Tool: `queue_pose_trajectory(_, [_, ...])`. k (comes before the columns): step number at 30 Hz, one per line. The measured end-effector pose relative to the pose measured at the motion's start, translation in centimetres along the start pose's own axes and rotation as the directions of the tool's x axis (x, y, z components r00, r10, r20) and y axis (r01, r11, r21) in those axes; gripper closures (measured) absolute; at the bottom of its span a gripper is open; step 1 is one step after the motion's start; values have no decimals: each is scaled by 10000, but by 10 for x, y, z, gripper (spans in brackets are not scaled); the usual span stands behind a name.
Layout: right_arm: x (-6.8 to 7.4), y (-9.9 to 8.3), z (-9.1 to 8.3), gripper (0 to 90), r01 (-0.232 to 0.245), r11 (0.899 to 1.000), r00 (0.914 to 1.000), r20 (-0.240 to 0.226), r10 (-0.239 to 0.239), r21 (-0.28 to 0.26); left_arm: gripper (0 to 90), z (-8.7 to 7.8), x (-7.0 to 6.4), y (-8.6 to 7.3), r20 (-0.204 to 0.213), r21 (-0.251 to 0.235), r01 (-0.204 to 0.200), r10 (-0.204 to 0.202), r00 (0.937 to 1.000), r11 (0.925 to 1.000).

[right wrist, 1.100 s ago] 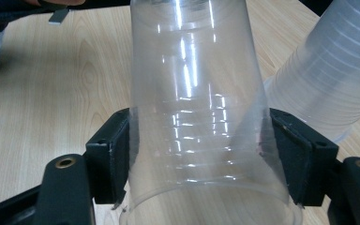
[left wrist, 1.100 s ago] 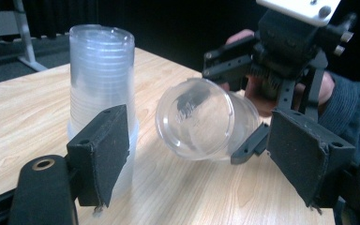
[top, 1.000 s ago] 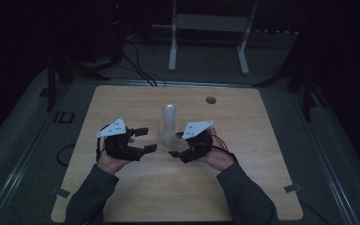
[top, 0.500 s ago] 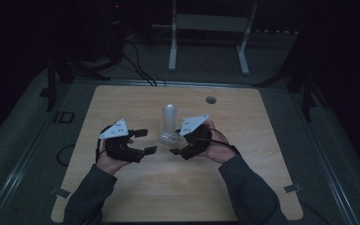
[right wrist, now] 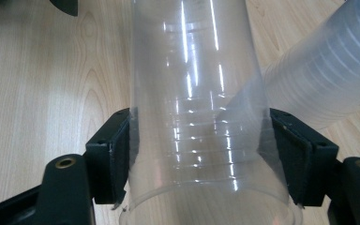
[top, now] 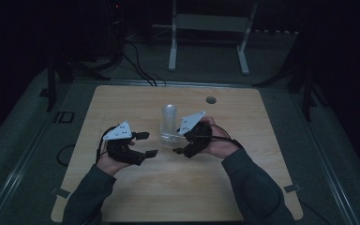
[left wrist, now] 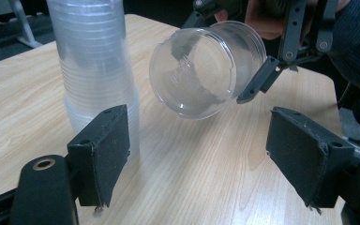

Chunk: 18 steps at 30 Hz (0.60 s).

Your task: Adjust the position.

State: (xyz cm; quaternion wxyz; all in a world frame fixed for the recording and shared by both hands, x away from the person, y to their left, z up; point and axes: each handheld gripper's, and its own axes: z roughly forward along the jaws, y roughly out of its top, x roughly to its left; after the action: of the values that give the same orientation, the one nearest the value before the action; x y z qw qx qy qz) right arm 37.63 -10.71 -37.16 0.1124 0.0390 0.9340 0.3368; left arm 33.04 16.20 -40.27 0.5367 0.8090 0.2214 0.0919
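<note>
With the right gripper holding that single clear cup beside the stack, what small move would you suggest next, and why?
Probably bring the open left gripper in around the single cup's rim end. The right gripper is clamped on its wall, the cup is lifted and tipped on its side, mouth toward the left jaws, apart from the stack of cups standing on the table. A handover seems likeliest.

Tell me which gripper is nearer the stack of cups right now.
Right. The right gripper sits just beside the stack of cups, shut on a single cup. The left gripper is open, farther off on the stack's other side.
</note>
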Motion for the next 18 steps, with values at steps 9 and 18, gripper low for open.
queue_pose_trajectory(9, [4, 3, 4, 289, 572, 9973, 9980, -296, -558, 463, 221, 4, -3, -1, 114, 481, -308, 302, 9995, 9984])
queue_pose_trajectory(18, [9, 5, 10, 300, 1031, 9902, 9938, -506, -987, 942, 229, 12, -6, -2, 212, 1194, -679, 658, 9976, 9905])
